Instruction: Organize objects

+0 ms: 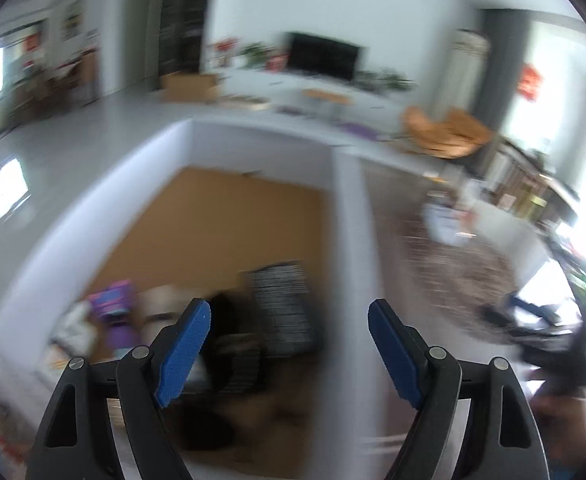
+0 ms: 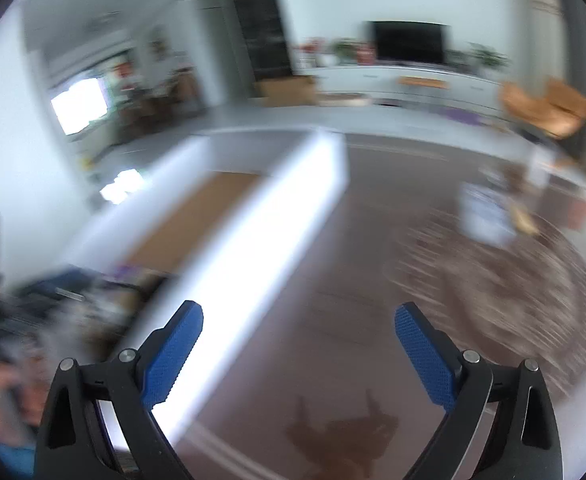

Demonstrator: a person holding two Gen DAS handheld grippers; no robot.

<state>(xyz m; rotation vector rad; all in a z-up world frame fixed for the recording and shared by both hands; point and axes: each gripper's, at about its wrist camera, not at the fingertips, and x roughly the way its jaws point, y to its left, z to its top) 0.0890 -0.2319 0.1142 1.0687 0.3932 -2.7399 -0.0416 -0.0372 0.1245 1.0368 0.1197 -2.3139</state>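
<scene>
I stand in a living room, and both views smear with motion blur, so fine detail is lost. The biggest thing before me is the white-walled box [image 1: 343,220] with its brown cardboard-coloured floor, sitting on the dark wood floor [image 2: 333,280]. To its right lies a patterned round rug [image 2: 505,288] with a small pale item on it that I cannot identify.

Inside the box, at the near end, sit the things I am sorting: a striped dark-and-white bundle [image 1: 283,304], a black shape [image 1: 223,316] beside it, and a purple packet [image 1: 113,304] against the left wall. They crowd together, touching or nearly so.

My left tongs [image 1: 289,328] hang over that cluster, spread wide, holding nothing. My right tongs [image 2: 299,336] are likewise spread and empty, poised over the box's right wall and the bare floor beyond it.

The risk, as I judge it, is the speed: reaching in while everything blurs, I could clip the wall, or close on two crowded items at once and drag the wrong one out.
</scene>
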